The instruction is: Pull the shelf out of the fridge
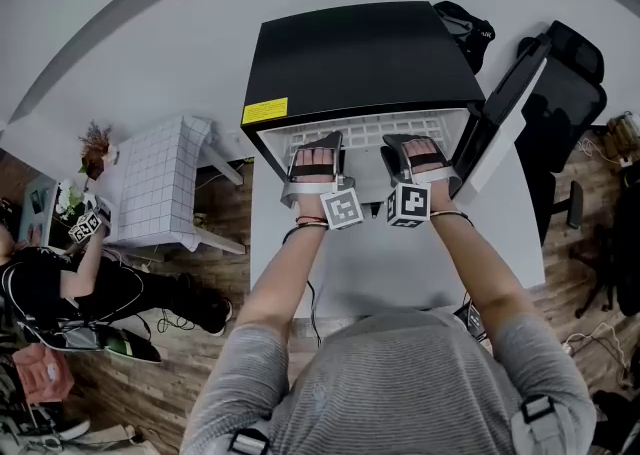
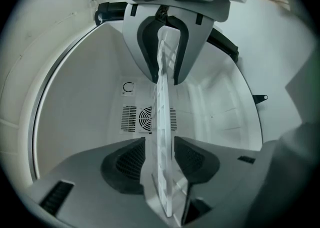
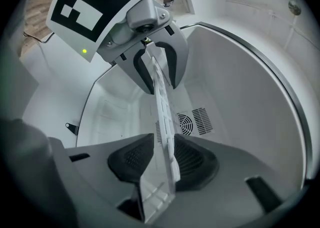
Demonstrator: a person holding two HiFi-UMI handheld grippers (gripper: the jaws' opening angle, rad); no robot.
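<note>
A black mini fridge [image 1: 350, 53] stands on a white table [image 1: 380, 268], its door [image 1: 505, 113] swung open to the right. The white grid shelf [image 1: 365, 131] sticks out of the fridge's mouth. In the head view my left gripper [image 1: 318, 146] and my right gripper [image 1: 413, 146] sit side by side at its front edge. The left gripper view has the shelf [image 2: 165, 122] edge-on between my left gripper's [image 2: 160, 157] pads, with a gap at the left pad. In the right gripper view both pads of my right gripper [image 3: 165, 154] press on the shelf [image 3: 162, 111].
A round fan vent [image 2: 146, 118] sits in the fridge's white back wall. A tiled white stand [image 1: 160, 183] is left of the table and a black office chair [image 1: 575, 83] is behind the door. A seated person [image 1: 60, 283] is at the far left.
</note>
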